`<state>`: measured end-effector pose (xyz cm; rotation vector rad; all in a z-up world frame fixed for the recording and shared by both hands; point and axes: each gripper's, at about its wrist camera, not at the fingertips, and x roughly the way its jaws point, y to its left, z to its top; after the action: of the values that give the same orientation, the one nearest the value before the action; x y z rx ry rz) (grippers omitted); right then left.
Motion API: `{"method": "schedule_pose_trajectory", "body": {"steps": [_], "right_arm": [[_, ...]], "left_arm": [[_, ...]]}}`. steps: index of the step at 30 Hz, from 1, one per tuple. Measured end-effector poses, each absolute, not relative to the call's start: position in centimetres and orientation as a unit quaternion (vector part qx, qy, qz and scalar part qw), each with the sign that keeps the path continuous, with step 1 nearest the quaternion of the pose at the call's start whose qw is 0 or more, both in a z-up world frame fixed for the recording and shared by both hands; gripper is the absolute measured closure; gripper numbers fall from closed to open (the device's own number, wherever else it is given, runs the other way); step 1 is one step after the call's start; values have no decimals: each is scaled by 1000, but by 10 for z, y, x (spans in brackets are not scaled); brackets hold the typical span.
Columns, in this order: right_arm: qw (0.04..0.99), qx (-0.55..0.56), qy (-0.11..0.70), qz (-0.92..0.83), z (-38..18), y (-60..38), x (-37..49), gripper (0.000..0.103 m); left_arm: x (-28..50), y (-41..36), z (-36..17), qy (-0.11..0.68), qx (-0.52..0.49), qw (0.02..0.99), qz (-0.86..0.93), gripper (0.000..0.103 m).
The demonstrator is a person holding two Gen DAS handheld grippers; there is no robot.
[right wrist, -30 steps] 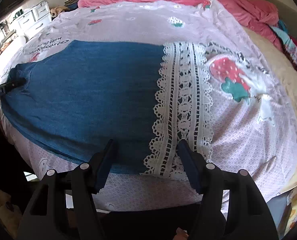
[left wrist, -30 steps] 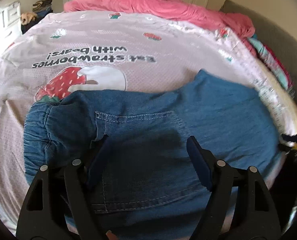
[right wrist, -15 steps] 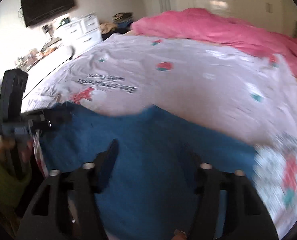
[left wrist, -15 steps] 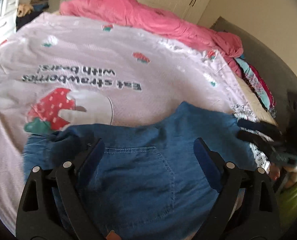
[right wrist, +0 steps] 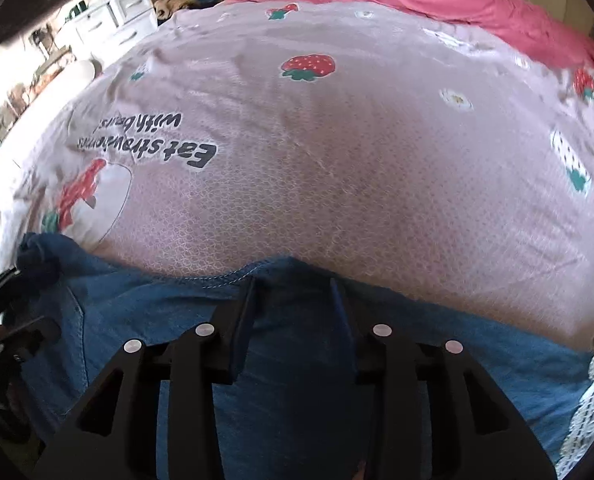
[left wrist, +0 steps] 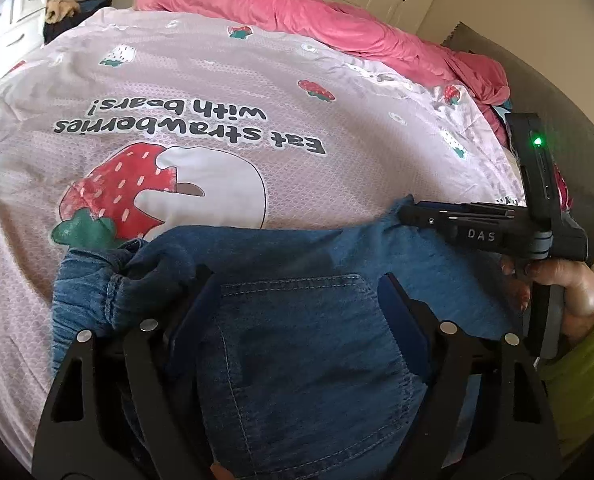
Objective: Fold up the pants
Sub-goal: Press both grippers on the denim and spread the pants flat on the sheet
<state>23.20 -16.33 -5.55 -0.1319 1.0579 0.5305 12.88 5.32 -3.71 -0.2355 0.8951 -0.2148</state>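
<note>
Blue denim pants with a white lace hem lie on the near edge of a bed. In the left wrist view my left gripper is open over the back pocket, next to the gathered waistband. My right gripper shows at the right, its fingers close together at the far edge of the denim. In the right wrist view the right gripper sits at the folded denim edge with cloth between its narrowed jaws. Whether the pads pinch the cloth is hard to see.
The bed carries a lilac strawberry-print cover with black lettering. A pink duvet is bunched at the far end. White drawers stand at the far left. A grey headboard or sofa is at the right.
The right gripper swung left from the lace hem to the far denim edge and narrowed its jaws. The left gripper stayed open over the pocket.
</note>
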Motion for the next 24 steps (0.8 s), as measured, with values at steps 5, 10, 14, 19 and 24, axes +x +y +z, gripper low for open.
{"method": "schedule_pose_trajectory", "body": {"steps": [5,10,14,19,24], "right_arm": [[833,-37,487,260,-47,-174,226,59],[865,5,438,244,-6,-252,177,41],[892,42,413,180,12,-334,127,35],[921,40,384,59,18,-407,53,34],[914,31,399,73,5,-403,19,34]], "left_arm": [[128,51,-36,423,-101,895,-101,29],[104,56,-11,395,-106,908,-95,17],[89,50,-1,385,-84,915,-86,13],[76,19,1,386,-47,915,-105,10],[63,-19,-19,406,29,906,-113,10]]}}
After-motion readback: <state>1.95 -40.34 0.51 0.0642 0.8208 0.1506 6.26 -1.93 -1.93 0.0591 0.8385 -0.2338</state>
